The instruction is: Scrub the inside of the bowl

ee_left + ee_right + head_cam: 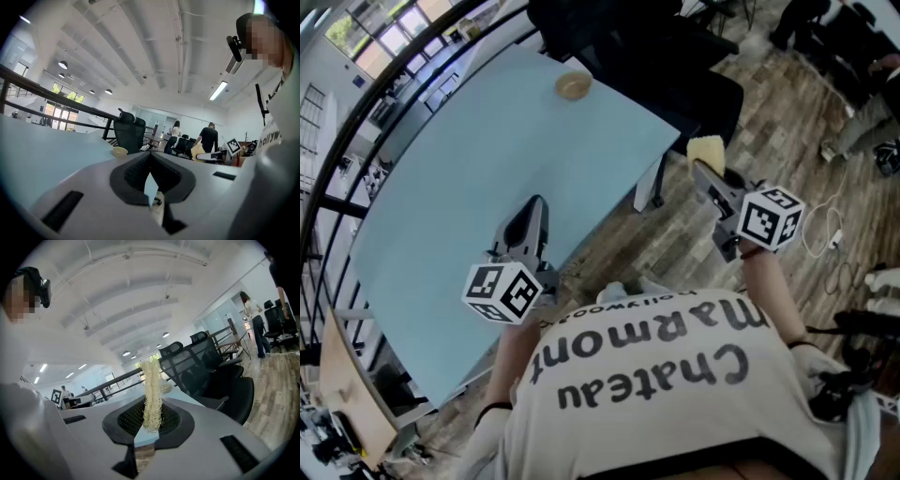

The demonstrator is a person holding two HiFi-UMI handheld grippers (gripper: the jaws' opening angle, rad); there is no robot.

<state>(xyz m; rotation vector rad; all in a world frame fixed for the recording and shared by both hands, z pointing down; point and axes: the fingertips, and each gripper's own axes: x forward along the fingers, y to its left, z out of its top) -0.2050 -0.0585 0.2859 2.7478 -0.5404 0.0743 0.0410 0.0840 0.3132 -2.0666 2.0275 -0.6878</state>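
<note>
One pale blue table (469,178) spans the left of our head view, with wooden floor (675,230) to its right and a black office chair (675,66) at its far edge. Over the table's near part we hold the left gripper (534,204), its jaws pressed together with nothing between them. Above the floor, our right gripper (703,171) is clamped on a yellow fibrous scrubber (709,148). Smallest, the tan bowl (573,86) sits near the table's far end, well apart from both grippers.
</note>
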